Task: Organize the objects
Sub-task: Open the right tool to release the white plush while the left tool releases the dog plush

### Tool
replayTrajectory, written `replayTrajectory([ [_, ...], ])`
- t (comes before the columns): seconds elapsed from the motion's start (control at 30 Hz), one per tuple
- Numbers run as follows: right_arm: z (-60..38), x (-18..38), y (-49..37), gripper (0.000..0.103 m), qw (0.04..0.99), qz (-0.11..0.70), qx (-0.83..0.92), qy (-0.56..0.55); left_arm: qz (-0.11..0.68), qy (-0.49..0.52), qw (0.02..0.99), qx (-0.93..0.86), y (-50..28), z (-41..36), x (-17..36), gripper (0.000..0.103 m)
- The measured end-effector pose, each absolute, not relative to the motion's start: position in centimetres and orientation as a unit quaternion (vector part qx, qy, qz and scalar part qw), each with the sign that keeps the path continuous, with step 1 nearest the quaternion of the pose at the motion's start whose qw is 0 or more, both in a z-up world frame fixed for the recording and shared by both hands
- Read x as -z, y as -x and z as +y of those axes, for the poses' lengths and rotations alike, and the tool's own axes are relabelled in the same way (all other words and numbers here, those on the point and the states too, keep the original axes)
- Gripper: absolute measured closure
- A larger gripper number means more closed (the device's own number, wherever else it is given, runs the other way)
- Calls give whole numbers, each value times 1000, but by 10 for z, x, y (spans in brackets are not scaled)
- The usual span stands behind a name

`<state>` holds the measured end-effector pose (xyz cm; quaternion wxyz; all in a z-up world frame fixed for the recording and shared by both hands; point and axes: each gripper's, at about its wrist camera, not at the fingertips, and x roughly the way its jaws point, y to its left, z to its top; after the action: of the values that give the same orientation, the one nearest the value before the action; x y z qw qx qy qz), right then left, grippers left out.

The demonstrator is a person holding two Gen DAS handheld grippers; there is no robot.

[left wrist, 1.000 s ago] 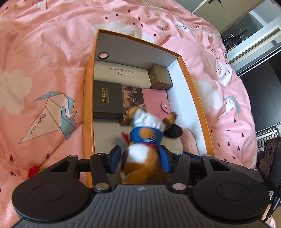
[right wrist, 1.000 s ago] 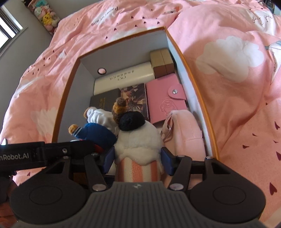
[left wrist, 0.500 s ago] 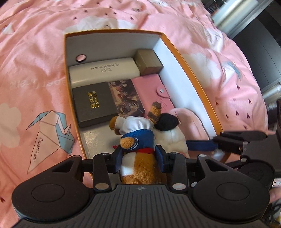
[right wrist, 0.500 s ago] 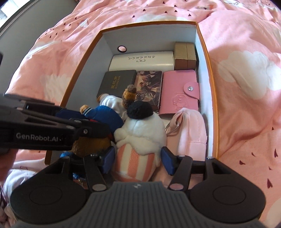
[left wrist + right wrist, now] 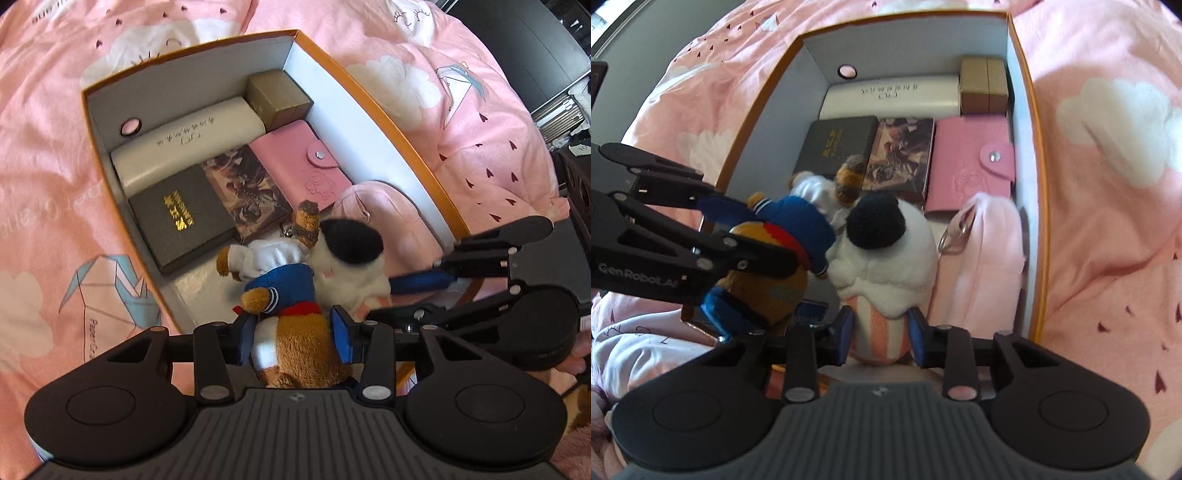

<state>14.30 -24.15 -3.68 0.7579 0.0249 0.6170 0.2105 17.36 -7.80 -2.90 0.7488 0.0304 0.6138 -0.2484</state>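
The brown plush (image 5: 295,347) is clamped by the left tongs (image 5: 295,332); the striped plush (image 5: 882,332) has just been squeezed by the closing right tongs (image 5: 881,328), lower centre of frame.

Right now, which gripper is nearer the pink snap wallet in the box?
Right. The right gripper, gripping the white plush, sits on the pink wallet's side. The left gripper, holding the brown plush, is farther across.

We get bright daylight on the pink bedding (image 5: 74,122), box wall (image 5: 362,110) washed out right of the jaws. Gold lettering glares on the dark book (image 5: 177,214). Right wrist view softer, plush head (image 5: 846,181) motion-blurred. Strong fisheye bending at edges.
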Motion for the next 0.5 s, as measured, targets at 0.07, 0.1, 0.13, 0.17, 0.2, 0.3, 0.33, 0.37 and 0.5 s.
replayTrajectory([
  [0.07, -243, 41, -143, 80, 752, 625, -209, -28, 602, -56, 758, 244, -168, -89, 31, 54],
  [0.1, -243, 41, -143, 80, 753, 624, -208, -26, 596, -68, 762, 244, -166, -93, 32, 54],
  [0.13, -244, 40, -142, 80, 754, 623, -209, -27, 589, -81, 766, 244, -163, -97, 32, 54],
  [0.17, -245, 38, -142, 79, 754, 621, -210, -29, 578, -101, 772, 244, -160, -101, 33, 54],
  [0.2, -246, 37, -141, 79, 756, 619, -210, -29, 564, -127, 779, 242, -156, -106, 33, 54],
  [0.3, -247, 32, -141, 79, 762, 613, -210, -27, 545, -174, 785, 237, -149, -114, 38, 54],
  [0.33, -248, 31, -141, 78, 763, 610, -210, -25, 547, -170, 784, 239, -150, -114, 39, 54],
  [0.37, -248, 30, -141, 78, 765, 609, -209, -25, 554, -157, 780, 243, -152, -112, 39, 54],
  [0.5, -249, 26, -142, 76, 768, 603, -214, -30, 600, -95, 751, 260, -167, -100, 40, 54],
])
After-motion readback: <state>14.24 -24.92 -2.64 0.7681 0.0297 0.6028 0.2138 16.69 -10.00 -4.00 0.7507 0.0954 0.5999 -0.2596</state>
